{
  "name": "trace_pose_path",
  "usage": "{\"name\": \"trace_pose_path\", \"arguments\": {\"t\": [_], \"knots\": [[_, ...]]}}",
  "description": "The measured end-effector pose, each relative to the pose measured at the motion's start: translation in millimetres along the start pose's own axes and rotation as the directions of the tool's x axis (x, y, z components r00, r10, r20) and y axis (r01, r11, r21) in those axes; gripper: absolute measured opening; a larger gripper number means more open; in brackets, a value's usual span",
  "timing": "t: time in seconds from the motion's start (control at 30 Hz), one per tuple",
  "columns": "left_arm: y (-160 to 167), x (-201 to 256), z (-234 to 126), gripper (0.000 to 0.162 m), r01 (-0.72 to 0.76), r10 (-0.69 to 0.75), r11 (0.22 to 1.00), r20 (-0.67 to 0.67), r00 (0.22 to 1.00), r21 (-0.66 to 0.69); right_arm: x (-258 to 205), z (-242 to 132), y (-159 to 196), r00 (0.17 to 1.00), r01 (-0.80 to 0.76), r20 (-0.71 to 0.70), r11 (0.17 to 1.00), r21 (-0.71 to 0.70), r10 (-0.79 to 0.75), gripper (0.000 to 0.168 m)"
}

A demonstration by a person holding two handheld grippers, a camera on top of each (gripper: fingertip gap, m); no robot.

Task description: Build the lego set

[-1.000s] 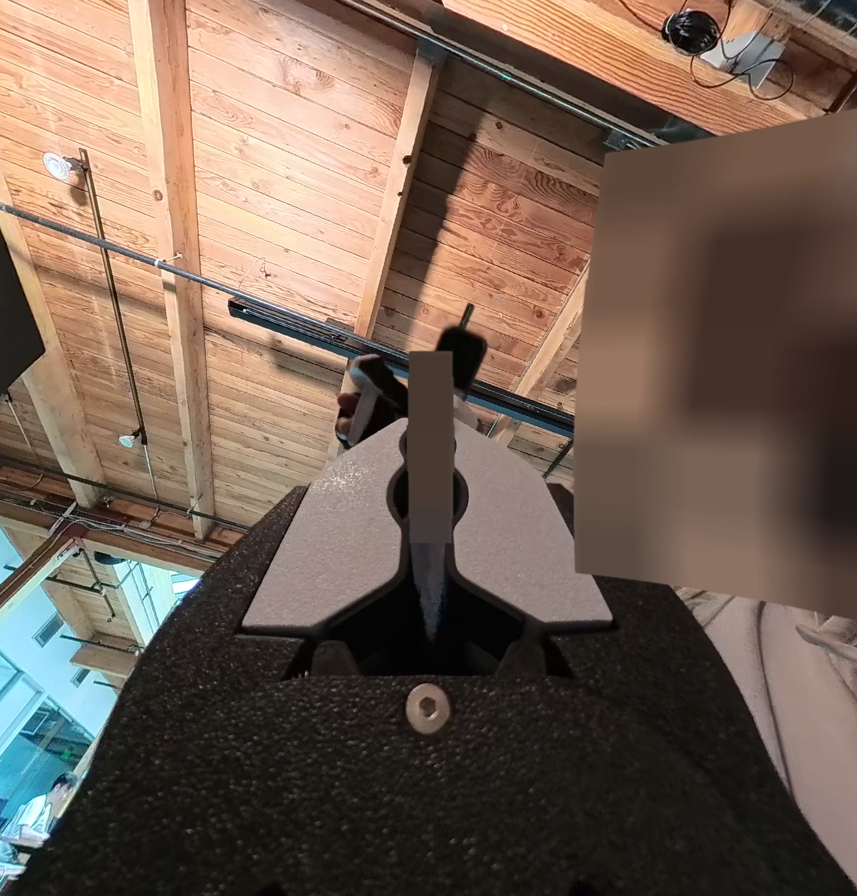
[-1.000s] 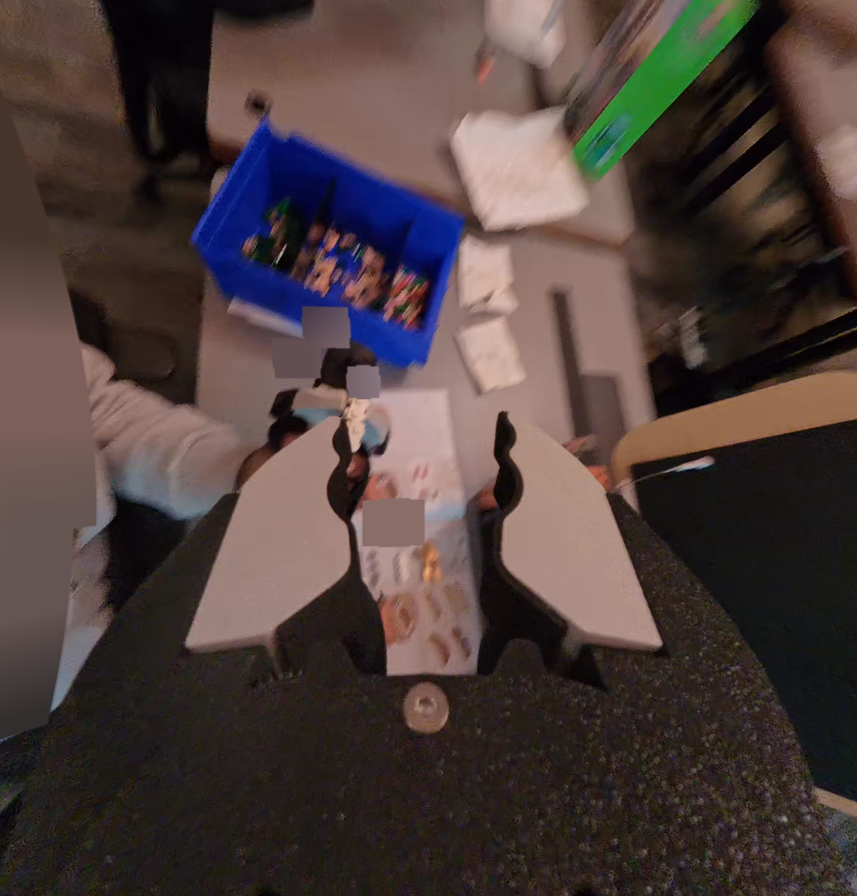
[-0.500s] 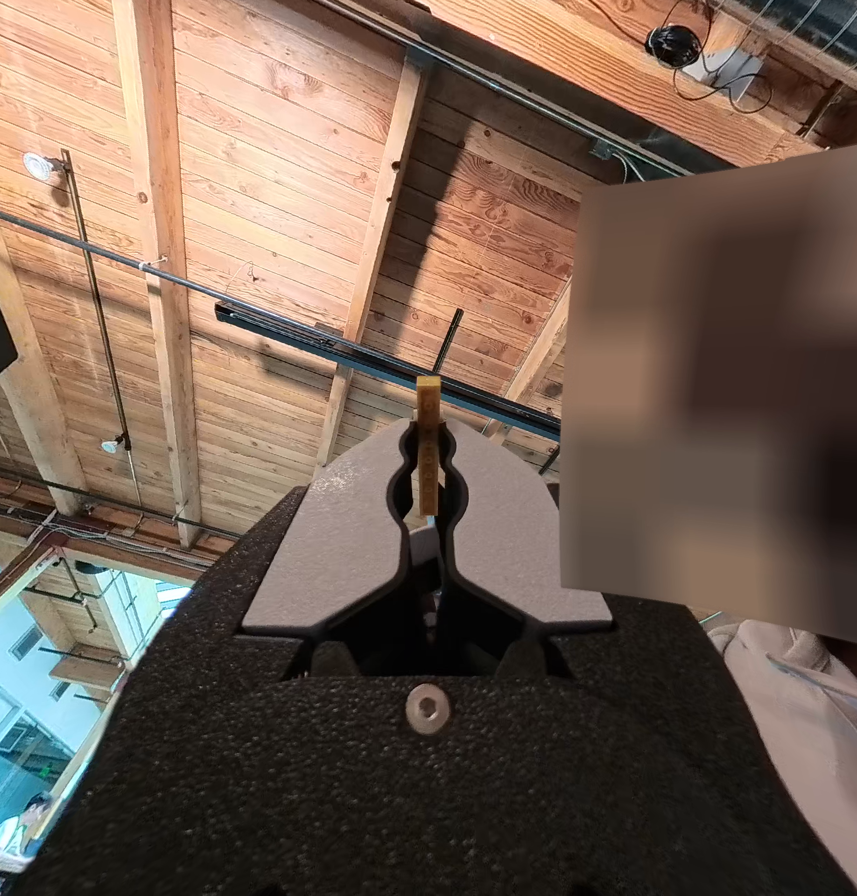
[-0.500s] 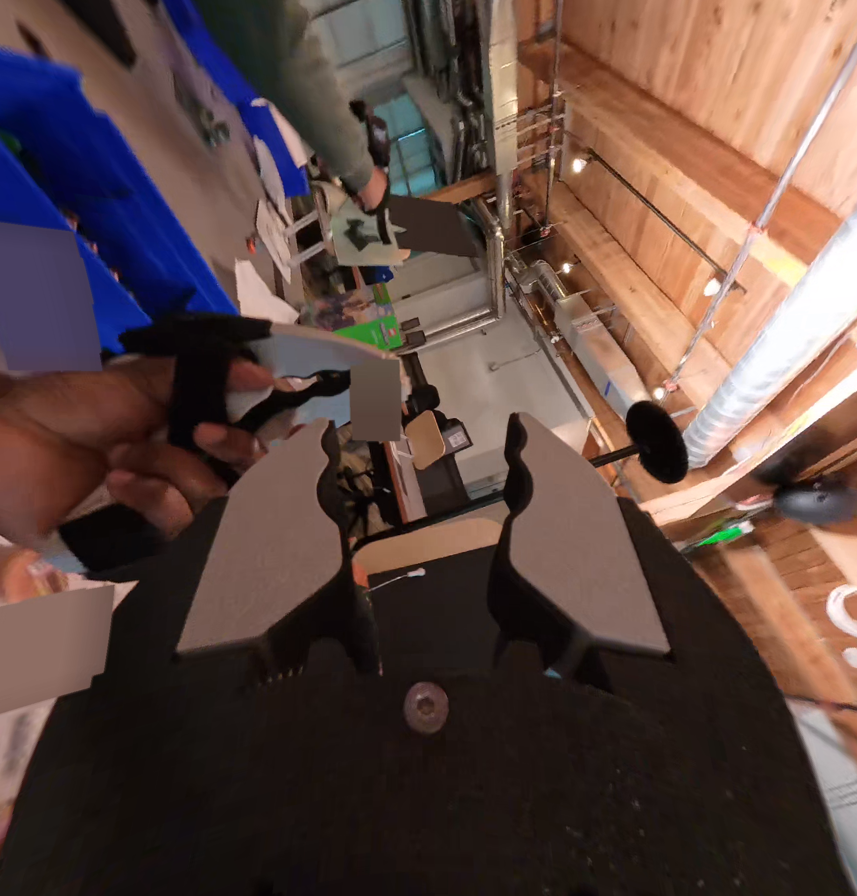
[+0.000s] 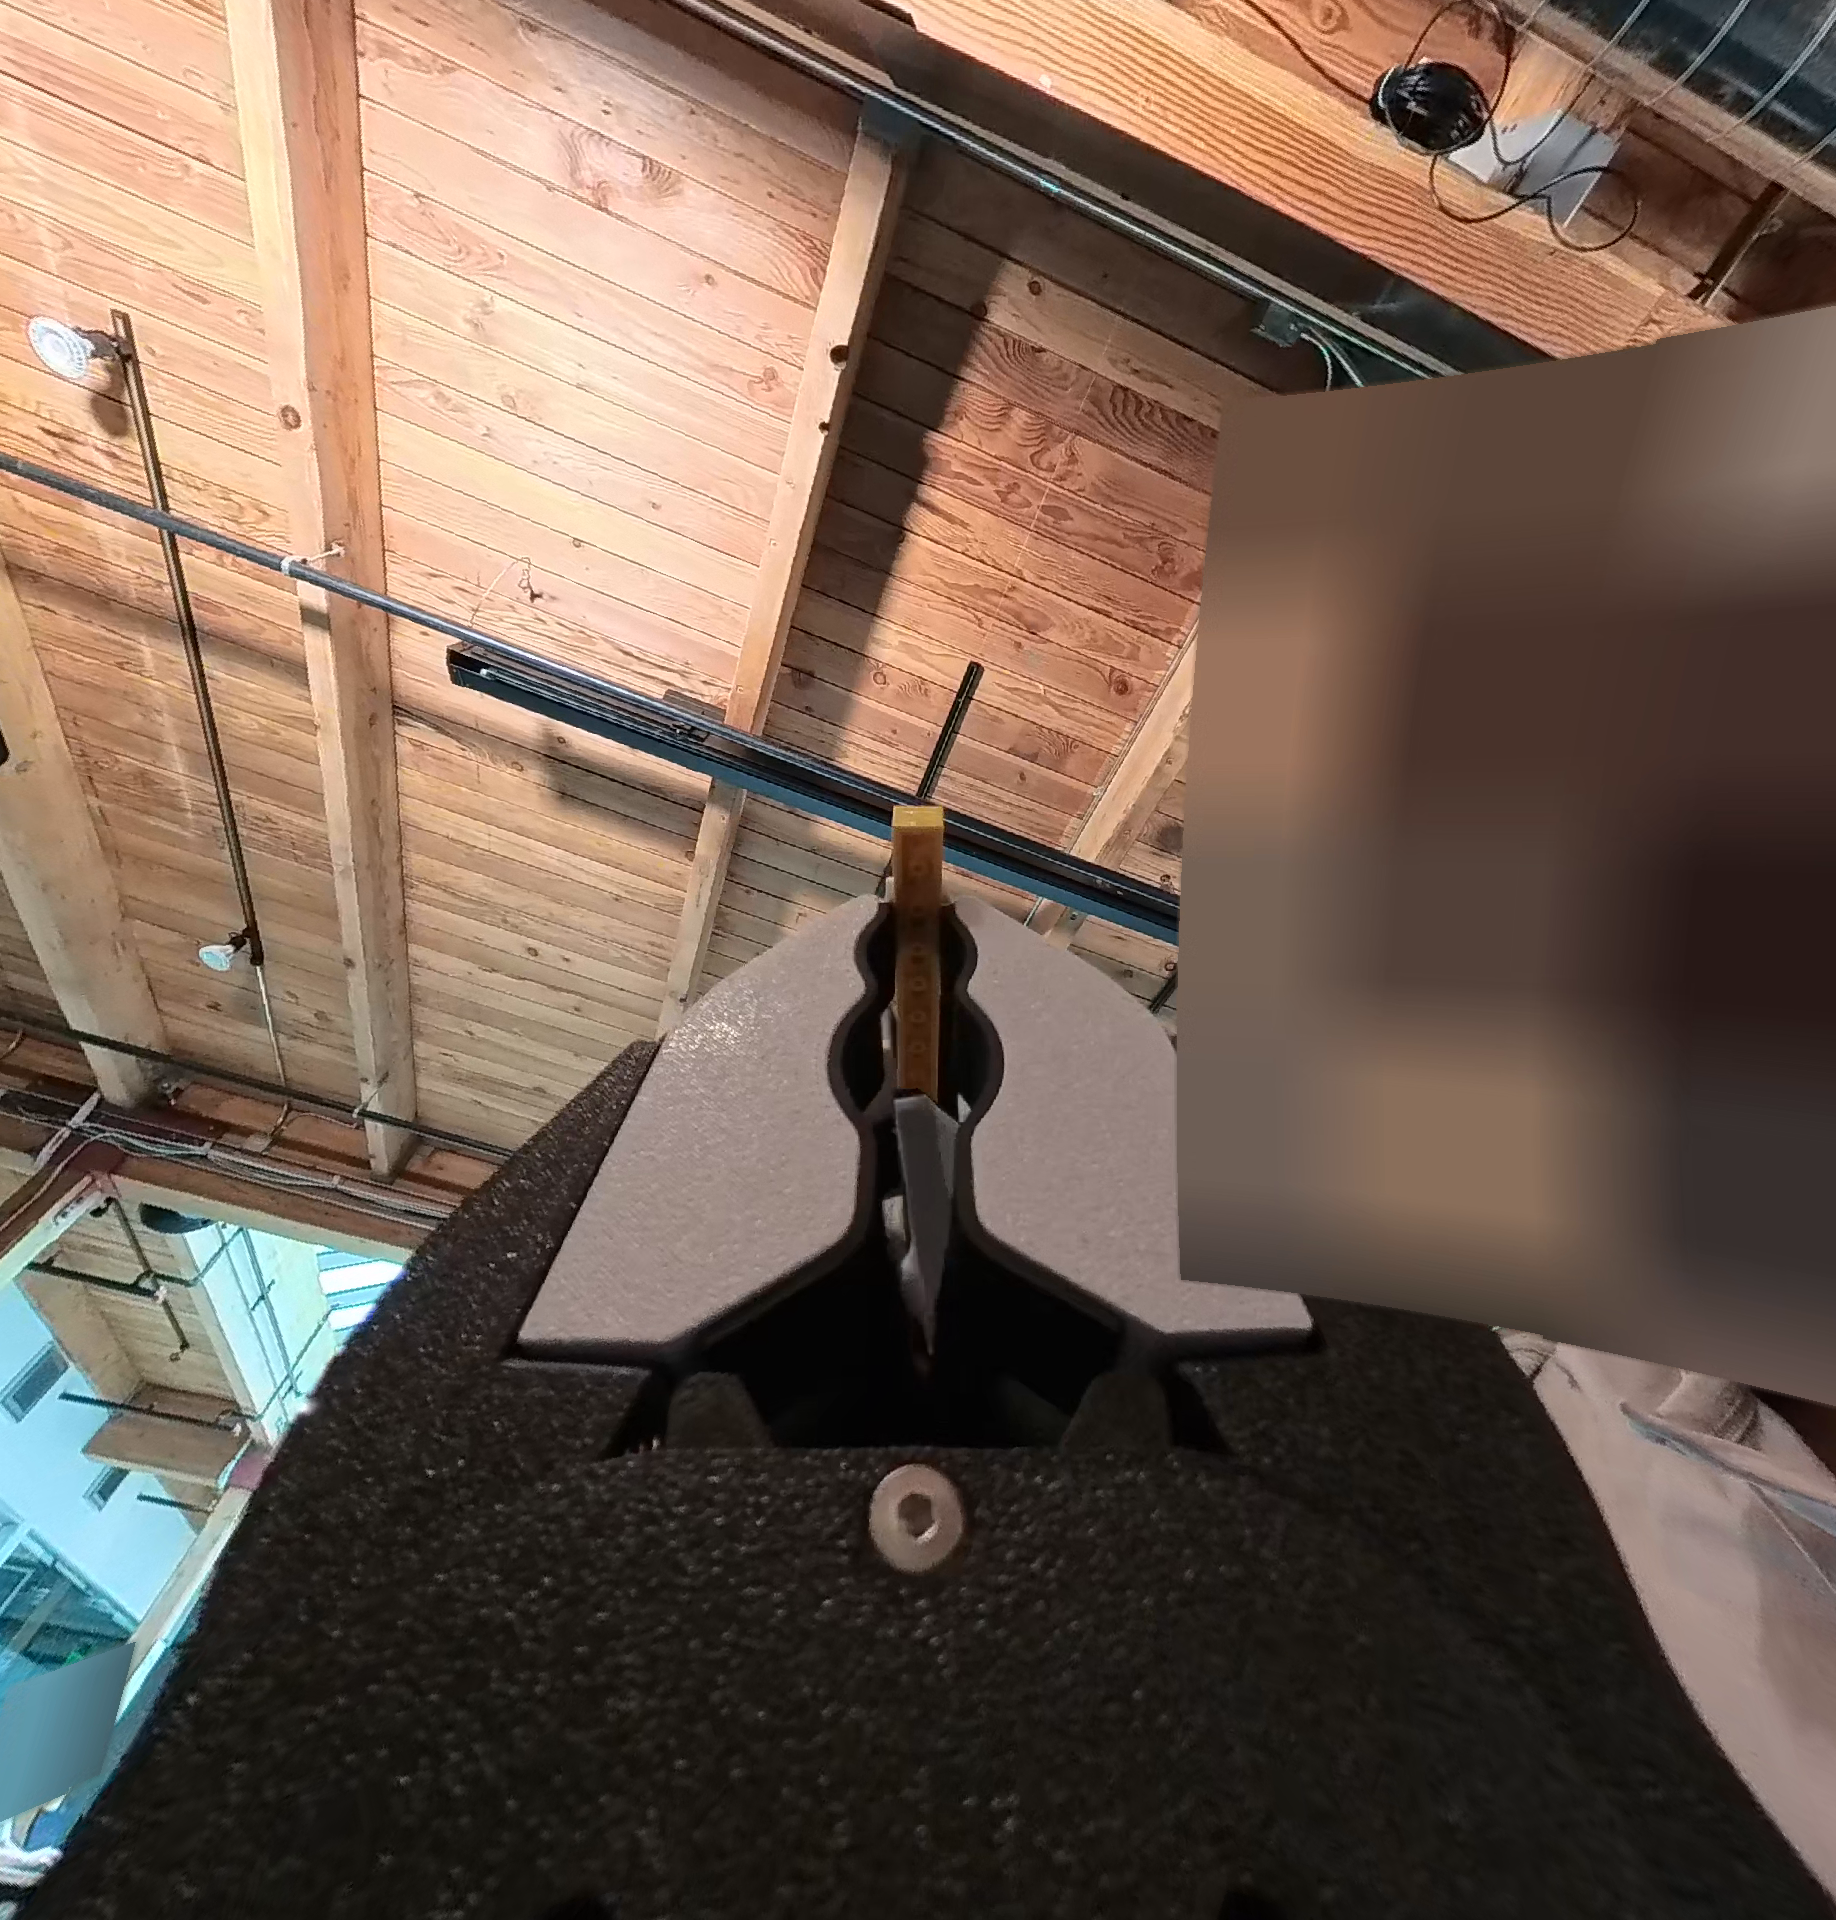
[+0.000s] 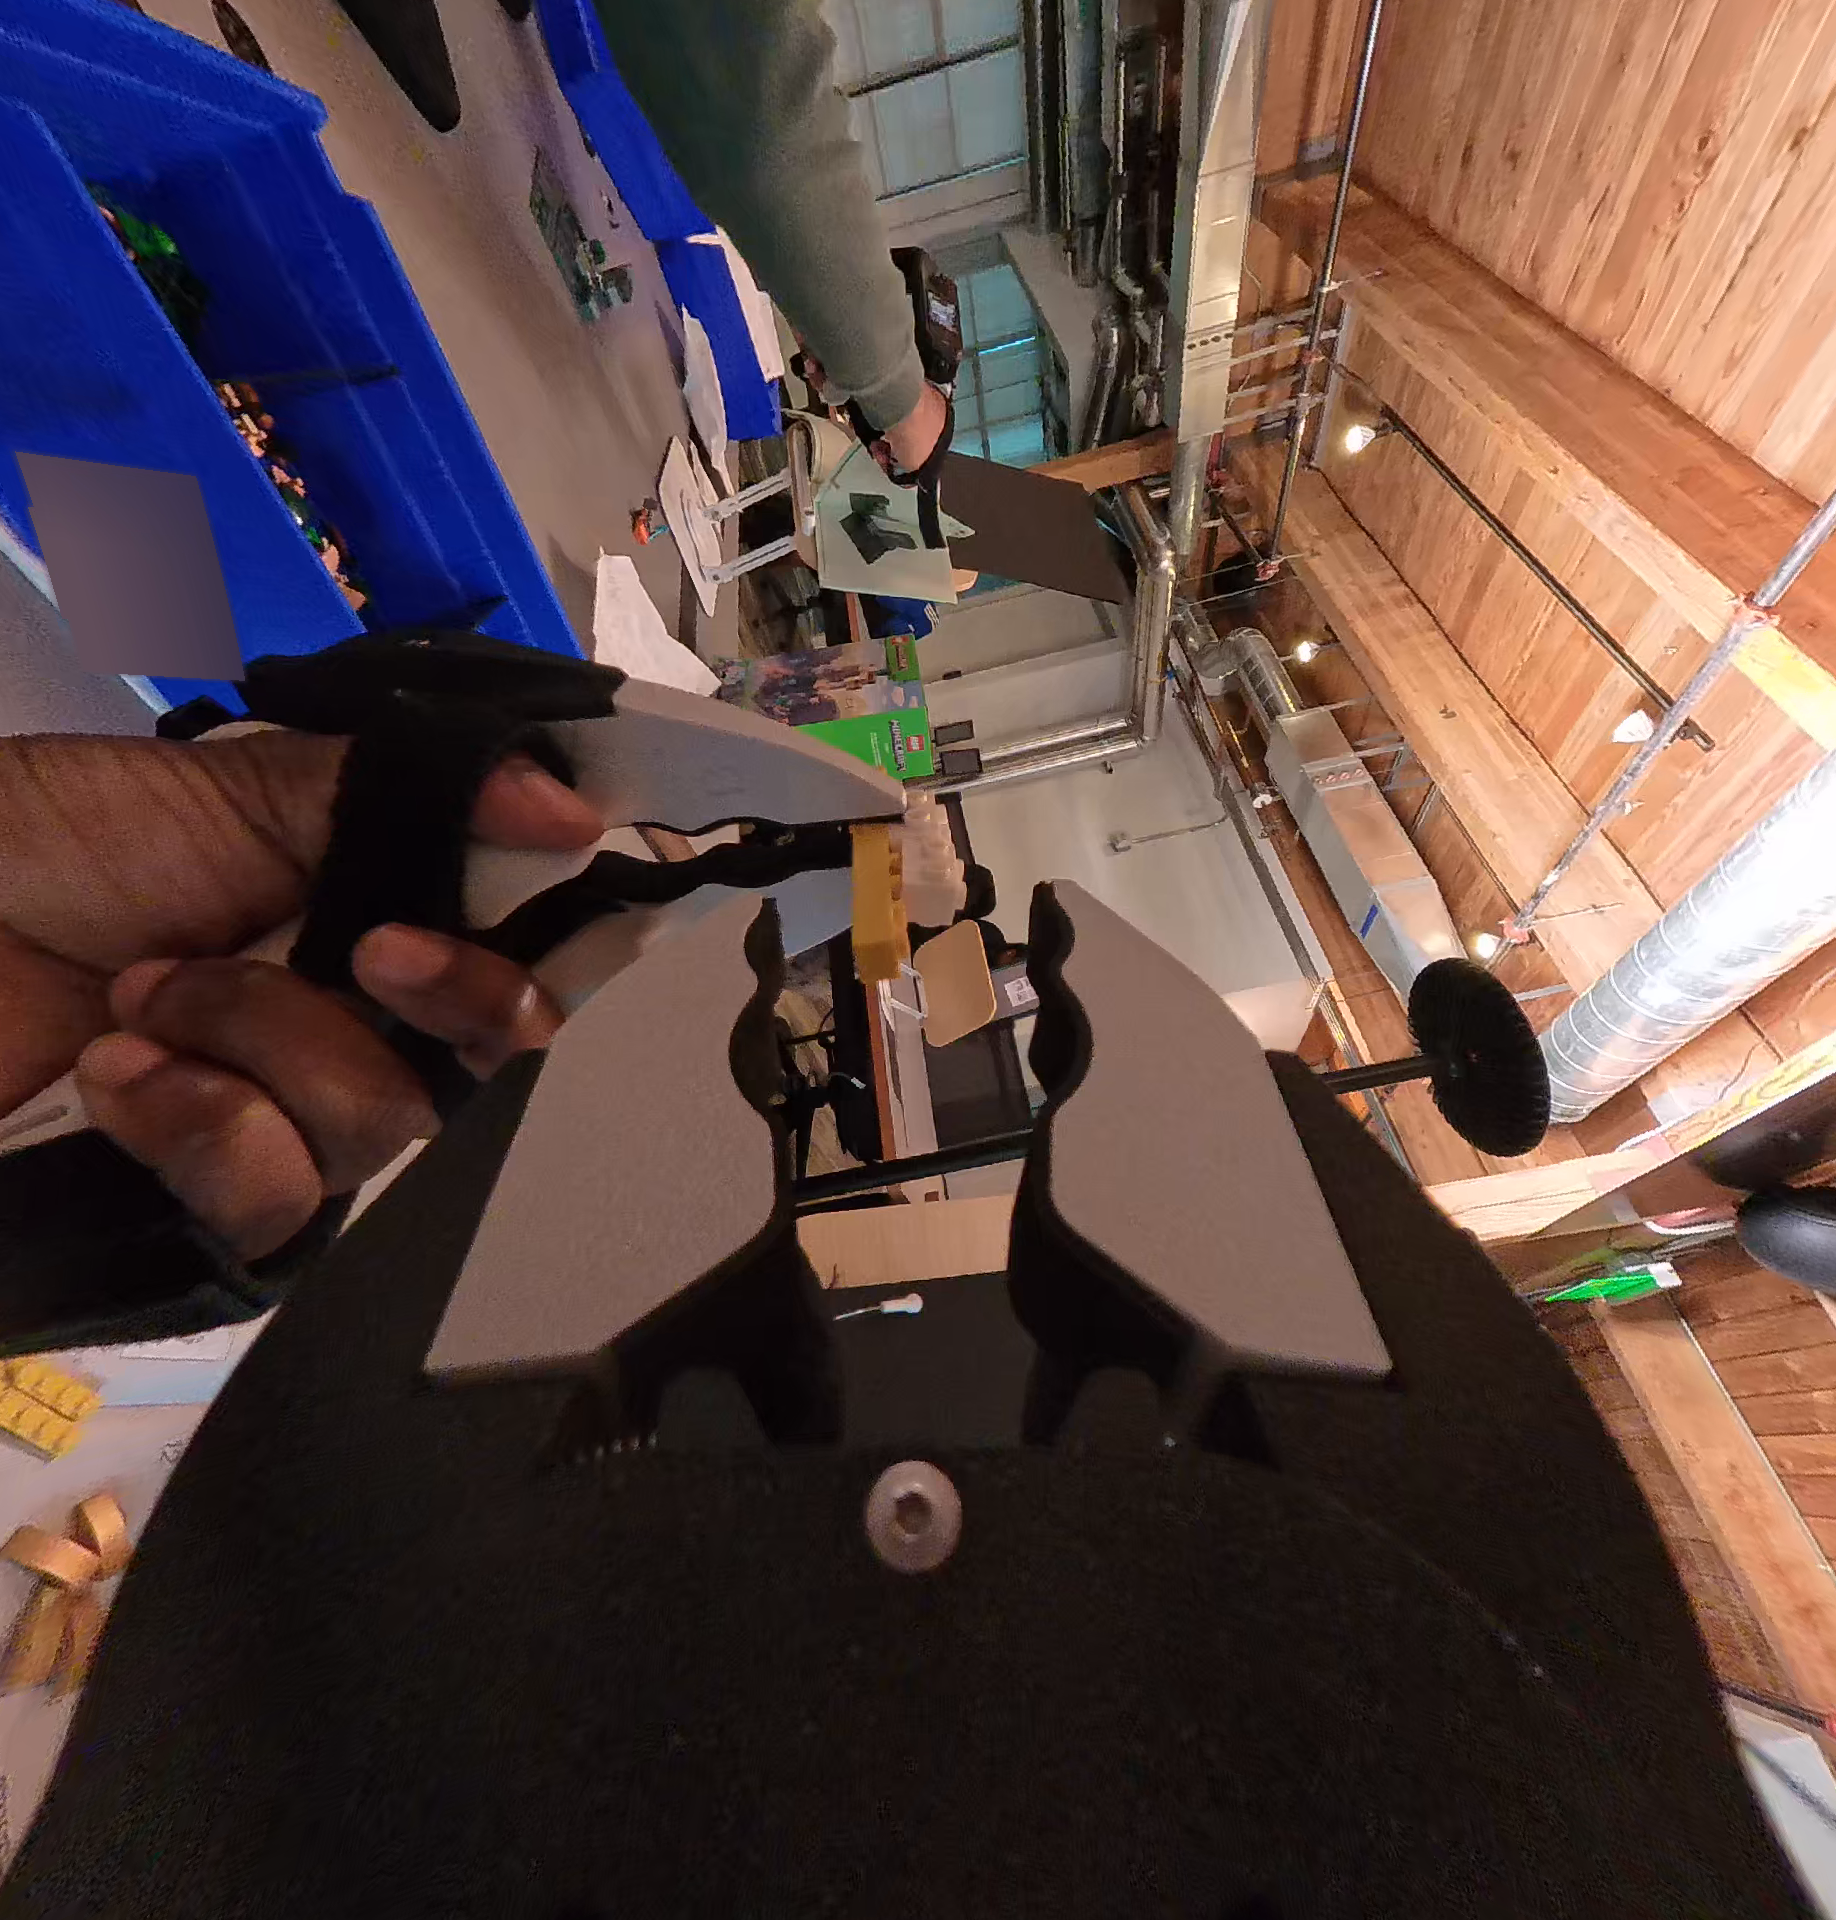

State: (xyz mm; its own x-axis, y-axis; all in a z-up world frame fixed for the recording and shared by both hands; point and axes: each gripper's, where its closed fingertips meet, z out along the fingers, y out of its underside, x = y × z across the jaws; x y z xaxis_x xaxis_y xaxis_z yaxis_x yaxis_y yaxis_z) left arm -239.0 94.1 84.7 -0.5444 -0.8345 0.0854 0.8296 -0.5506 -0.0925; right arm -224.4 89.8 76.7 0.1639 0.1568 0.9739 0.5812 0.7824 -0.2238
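Your left hand-held gripper [image 5: 919, 935] is clenched on a yellow lego piece [image 5: 916, 940], which stands edge-on between the fingertips and projects beyond them toward the wooden ceiling [image 5: 581, 416]. In the right wrist view, the same left hand-held gripper [image 6: 872, 831] enters from the left, held in your hand [image 6: 166, 935], with the yellow lego piece [image 6: 878, 904] and a pale lego piece [image 6: 929, 842] touching it at its tip. Your right hand-held gripper [image 6: 898, 904] is released, its jaws spread apart, and sits just beside the yellow lego piece without touching it. A blue bin [image 6: 218, 343] holding loose pieces rests on the table [image 6: 498, 260] at far left. More yellow pieces [image 6: 20, 1403] lie on the table at near left.
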Motion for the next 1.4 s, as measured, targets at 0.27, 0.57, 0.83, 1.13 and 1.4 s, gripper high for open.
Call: {"name": "trace_pose_path", "arguments": {"t": [0.27, 0.57, 0.83, 1.13, 1.4], "knots": [[1.6, -2.9, -1.7, 0.007, 0.009, -0.009, 1.000, 0.004, 1.000, 0.000, -5.7, 4.9, 3.5, 0.999, 0.032, 0.010, 0.999, 0.001, -0.032, 0.041], [1.9, -4.3, -3.2, 0.006, 0.011, -0.011, 1.000, 0.010, 1.000, 0.001, -5.4, 5.6, 4.9, 0.998, 0.060, 0.003, 0.998, 0.002, -0.060, 0.029], [5.0, -11.3, -4.8, 0.007, 0.032, -0.030, 0.999, 0.068, 0.997, -0.021, -2.0, 3.7, 7.2, 0.994, 0.106, -0.003, 0.994, -0.004, -0.106, 0.020], [5.8, -11.5, -4.0, 0.007, 0.051, -0.049, 0.999, 0.091, 0.995, -0.017, -0.4, 3.1, 7.4, 1.000, 0.017, 0.001, 1.000, 0.005, -0.017, 0.019], [10.3, -11.3, -1.0, 0.007, 0.025, -0.016, 0.997, 0.129, 0.992, -0.070, 2.6, -1.5, 8.3, 0.999, -0.037, 0.011, 0.999, 0.015, 0.037, 0.018]]}}
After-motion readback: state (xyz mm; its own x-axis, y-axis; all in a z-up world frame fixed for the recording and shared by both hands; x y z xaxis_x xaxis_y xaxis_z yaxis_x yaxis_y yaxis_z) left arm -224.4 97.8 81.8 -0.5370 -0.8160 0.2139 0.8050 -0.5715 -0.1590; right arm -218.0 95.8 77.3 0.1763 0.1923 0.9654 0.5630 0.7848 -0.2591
